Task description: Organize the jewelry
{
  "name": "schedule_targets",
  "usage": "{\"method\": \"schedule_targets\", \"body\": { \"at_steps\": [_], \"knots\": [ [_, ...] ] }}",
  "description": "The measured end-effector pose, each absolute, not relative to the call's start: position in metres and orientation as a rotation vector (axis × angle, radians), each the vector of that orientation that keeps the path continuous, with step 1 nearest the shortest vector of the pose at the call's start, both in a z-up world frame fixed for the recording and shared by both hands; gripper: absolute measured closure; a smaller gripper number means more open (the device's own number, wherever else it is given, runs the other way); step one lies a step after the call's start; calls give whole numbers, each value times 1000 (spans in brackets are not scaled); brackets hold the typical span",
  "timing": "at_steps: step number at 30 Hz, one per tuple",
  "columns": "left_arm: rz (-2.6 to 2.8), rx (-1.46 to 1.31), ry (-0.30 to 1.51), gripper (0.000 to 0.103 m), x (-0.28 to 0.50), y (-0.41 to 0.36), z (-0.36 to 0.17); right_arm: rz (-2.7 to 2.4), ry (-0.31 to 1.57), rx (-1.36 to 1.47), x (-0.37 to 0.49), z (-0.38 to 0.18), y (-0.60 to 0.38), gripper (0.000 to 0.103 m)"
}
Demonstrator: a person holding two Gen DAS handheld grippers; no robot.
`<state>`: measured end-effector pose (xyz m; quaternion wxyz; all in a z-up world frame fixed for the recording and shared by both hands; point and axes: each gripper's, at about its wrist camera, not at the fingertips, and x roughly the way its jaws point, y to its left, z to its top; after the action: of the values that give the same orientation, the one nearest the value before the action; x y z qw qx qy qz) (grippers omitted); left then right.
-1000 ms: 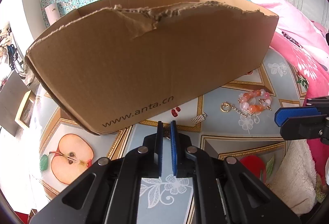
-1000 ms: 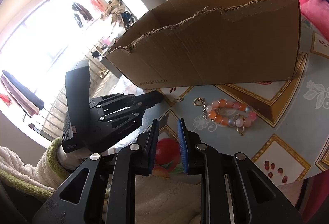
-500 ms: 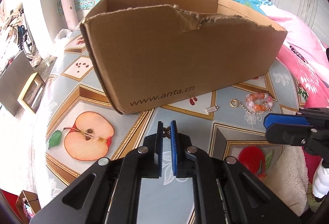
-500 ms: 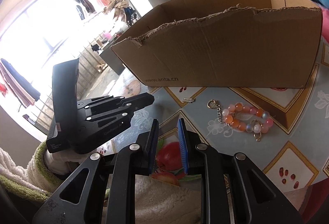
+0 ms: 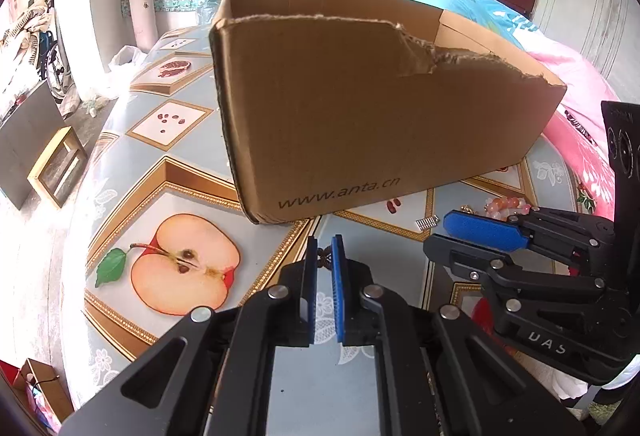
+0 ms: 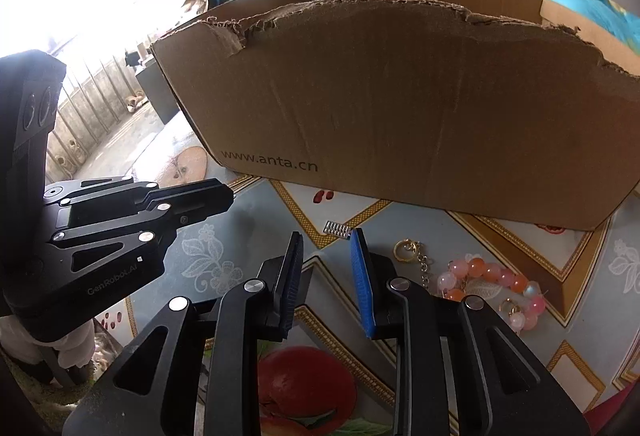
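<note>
Left gripper [image 5: 324, 252] low over the bench [image 5: 160, 172], fingers nearly together with a small dark ornamental piece [image 5: 325, 257] pinched between the tips; the piece is too small to identify. Right gripper [image 6: 326, 248] fingers parted by a moderate gap, nothing between them. Cardboard box [image 5: 372, 108] stands on the far half of the bench, top rim torn ragged, near wall printed "www.anta.cn" in black [image 6: 269, 161]. Small silver ridged clip [image 6: 337, 229] lies flat on the bench just near of the box, just beyond the right fingertips. Bead bracelet [image 6: 490, 282] of pink, orange and pale beads lies to the right of the right gripper, near of the box, with a gold ring clasp [image 6: 406, 248] and short chain at its left end. In the left wrist view the bracelet [image 5: 506, 205] is partly hidden behind the right gripper's blue pad [image 5: 482, 230]. Housing lettering: "GenRobot.AI" on the left gripper body [image 6: 114, 278]; "UAS" is all I can read on the right body [image 5: 546, 342]. Bench cover printed with a halved apple [image 5: 184, 264] and gold-bordered panels.
</note>
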<state>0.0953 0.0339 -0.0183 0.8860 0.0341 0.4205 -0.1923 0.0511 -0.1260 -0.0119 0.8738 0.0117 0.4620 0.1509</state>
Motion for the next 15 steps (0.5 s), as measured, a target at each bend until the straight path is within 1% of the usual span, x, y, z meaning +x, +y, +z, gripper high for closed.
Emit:
{"method": "schedule_targets", "body": {
  "at_steps": [7, 9, 13, 14, 15],
  "knots": [
    [-426, 54, 880, 97, 101, 32, -22, 273, 928, -79, 59, -16, -113, 78],
    [-428, 48, 885, 97, 102, 31, -23, 271, 918, -104, 60, -17, -110, 80],
    [-432, 38, 885, 97, 104, 29, -25, 298, 922, -124, 58, -15, -107, 92],
    [-433, 37, 884, 97, 104, 29, -25, 302, 925, -126, 59, -15, -106, 97],
    [-433, 35, 883, 97, 105, 29, -25, 309, 929, -122, 59, -15, -107, 99]
  ]
}}
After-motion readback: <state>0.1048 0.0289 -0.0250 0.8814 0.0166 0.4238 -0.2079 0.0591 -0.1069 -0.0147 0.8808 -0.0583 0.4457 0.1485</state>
